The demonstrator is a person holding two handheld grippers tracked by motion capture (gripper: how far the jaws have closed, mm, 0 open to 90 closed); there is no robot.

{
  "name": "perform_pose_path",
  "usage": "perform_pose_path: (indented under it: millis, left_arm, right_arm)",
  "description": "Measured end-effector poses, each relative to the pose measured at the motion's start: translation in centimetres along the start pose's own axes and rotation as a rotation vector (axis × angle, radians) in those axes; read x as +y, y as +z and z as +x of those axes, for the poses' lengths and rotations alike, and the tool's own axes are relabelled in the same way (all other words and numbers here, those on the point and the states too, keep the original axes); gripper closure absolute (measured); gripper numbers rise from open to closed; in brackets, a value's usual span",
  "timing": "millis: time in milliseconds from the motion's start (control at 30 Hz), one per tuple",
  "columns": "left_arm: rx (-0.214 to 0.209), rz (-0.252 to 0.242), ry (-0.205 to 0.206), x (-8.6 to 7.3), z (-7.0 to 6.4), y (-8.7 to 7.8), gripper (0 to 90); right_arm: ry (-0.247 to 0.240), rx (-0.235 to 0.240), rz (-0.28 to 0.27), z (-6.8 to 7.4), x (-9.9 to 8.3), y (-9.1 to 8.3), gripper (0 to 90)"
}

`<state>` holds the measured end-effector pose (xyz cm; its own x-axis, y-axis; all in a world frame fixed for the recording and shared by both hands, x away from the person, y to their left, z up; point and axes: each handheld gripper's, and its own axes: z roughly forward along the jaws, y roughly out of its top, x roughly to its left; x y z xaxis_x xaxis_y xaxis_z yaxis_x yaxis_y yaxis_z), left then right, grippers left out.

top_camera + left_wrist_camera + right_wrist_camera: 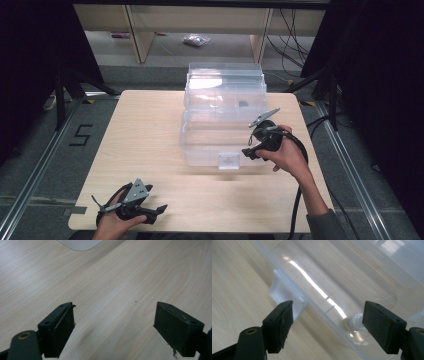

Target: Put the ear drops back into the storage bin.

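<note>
While the spread left gripper (159, 209) is rested at lower left, the right gripper (248, 152), jaws apart, is held beside the clear box's (222, 107) latch (229, 161), ungrasped.

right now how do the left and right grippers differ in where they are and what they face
The left gripper sits low at the table's near edge, facing bare wood; the right gripper is raised at the clear box, facing its front wall and latch. The left is far from the box, the right close beside it. Both are open and hold nothing.
</note>
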<state>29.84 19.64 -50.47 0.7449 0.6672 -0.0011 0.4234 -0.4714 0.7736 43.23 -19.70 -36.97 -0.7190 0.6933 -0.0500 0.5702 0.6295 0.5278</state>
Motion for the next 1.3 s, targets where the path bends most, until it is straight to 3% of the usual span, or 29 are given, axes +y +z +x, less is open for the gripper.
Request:
perform_pose_path:
  millis: [200,267,333,500,700,733,1000,1033,1133,1167,1200,1233,1300]
  left_arm:
    - [0.001,0.012,0.018,0.0,0.1,-0.1,16.1]
    - [0.001,0.01,0.017,0.0,0.1,-0.1,16.1]
    - [0.002,0.006,0.015,0.0,0.1,0.0,16.1]
    - [0.002,0.01,0.017,0.0,0.1,-0.1,16.1]
    - [0.008,0.012,0.011,0.0,0.0,0.0,16.1]
    - [0.007,0.012,0.01,0.0,0.0,0.0,16.1]
    - [0.002,0.011,0.009,0.0,0.0,-0.1,16.2]
    - [0.006,0.008,0.005,0.0,0.0,0.0,16.2]
    - [0.008,0.013,0.008,0.0,0.0,0.0,16.2]
    - [0.005,0.014,0.012,0.0,0.0,-0.1,16.2]
    - [0.008,0.01,0.007,0.0,0.0,0.0,16.2]
    - [0.003,0.012,0.021,0.0,0.1,-0.1,16.2]
    - [0.003,0.011,0.019,0.0,0.1,-0.1,16.2]
  right_arm:
    - [-0.032,0.001,-0.011,0.5,-0.4,-0.2,25.3]
    - [-0.031,0.002,-0.012,0.6,-0.4,-0.3,25.0]
    - [0.004,0.017,-0.011,1.0,-0.6,-0.3,25.0]
    - [-0.034,0.017,-0.034,1.3,-1.1,-0.2,24.7]
    - [-0.043,0.03,-0.048,1.9,-1.5,-0.2,24.3]
    - [-0.019,0.025,-0.039,2.1,-1.5,-0.3,24.3]
    - [-0.057,0.035,-0.048,2.9,-1.8,-0.2,24.1]
    - [-0.041,0.033,-0.04,3.1,-1.8,-0.2,24.1]
    - [-0.066,0.04,-0.043,3.4,-2.0,0.0,24.1]
    - [-0.054,0.051,-0.037,3.7,-2.0,0.0,24.0]
    - [-0.046,0.046,-0.036,3.9,-2.1,0.0,23.9]
    - [-0.077,0.049,-0.045,3.7,-2.1,0.1,23.9]
    - [-0.069,0.039,-0.046,4.0,-2.3,0.2,23.9]
